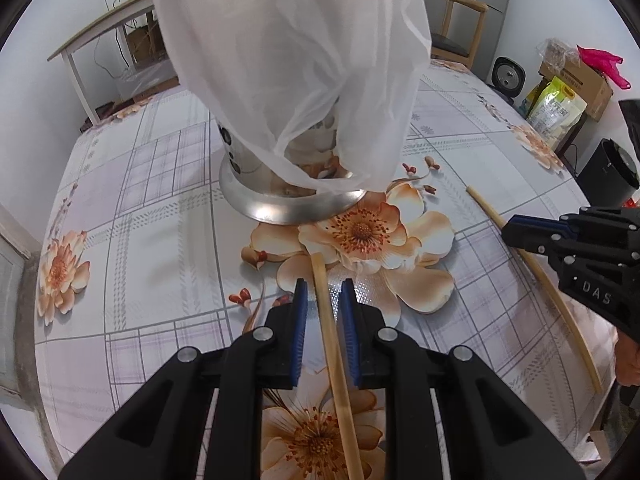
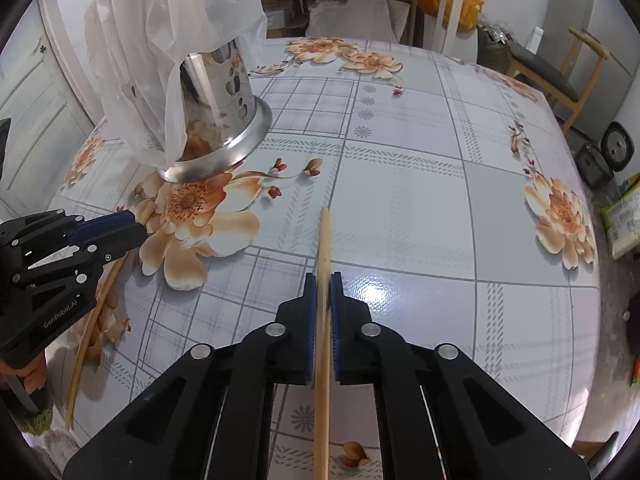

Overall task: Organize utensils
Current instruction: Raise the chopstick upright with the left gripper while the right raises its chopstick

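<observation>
Tongs (image 1: 323,292) (image 2: 323,284) straddle two chopsticks (image 1: 334,344) (image 2: 322,320).

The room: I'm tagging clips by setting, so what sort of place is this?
Probably a home dining area: a table under a floral cloth, a wooden chair beside it, and a steel utensil holder on the table.

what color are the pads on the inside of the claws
Blue, on black bodies. The left claw shows it best in the left wrist view; the right claw matches.
</observation>
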Tool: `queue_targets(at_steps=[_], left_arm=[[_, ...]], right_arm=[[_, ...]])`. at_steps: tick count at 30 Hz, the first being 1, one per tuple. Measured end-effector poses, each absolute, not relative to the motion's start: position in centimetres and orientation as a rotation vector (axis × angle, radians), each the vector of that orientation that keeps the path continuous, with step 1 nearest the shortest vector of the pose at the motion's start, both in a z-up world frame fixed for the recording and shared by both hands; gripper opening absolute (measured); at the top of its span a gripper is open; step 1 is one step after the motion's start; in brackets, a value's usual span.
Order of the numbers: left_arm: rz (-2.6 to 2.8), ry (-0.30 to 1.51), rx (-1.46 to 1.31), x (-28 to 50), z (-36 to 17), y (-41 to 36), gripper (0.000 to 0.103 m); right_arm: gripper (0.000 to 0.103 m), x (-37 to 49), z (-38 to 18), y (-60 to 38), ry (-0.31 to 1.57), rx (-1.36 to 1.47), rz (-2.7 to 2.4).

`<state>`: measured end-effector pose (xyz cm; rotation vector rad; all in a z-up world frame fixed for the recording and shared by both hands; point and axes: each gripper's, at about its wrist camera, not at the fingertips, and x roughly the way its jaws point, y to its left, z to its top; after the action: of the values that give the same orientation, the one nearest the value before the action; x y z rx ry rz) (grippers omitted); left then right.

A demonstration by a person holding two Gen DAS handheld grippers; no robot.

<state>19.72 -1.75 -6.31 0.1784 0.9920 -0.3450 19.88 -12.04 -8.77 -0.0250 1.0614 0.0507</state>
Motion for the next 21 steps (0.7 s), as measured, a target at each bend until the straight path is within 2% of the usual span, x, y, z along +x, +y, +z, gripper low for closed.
queue_targets(at_steps=[5, 13, 21], left_arm=[[-0.314, 0.975, 0.171, 19.7, -6.5, -1.7, 0.007], [-0.349, 0.986, 0.023, 20.0, -6.2, 0.6, 0.006], [-0.417, 0.877, -0.106, 18.0, -1.7, 3.1, 0.006]], right_arm=[[0.005, 20.0, -8.7, -12.5, 1.059, 0.024, 0.05], [0.005, 19.0, -6.0, -13.5, 1.0, 0.136, 0.089], [0.004, 17.1, -1.4, -14.2, 0.882, 0.192, 0.124]])
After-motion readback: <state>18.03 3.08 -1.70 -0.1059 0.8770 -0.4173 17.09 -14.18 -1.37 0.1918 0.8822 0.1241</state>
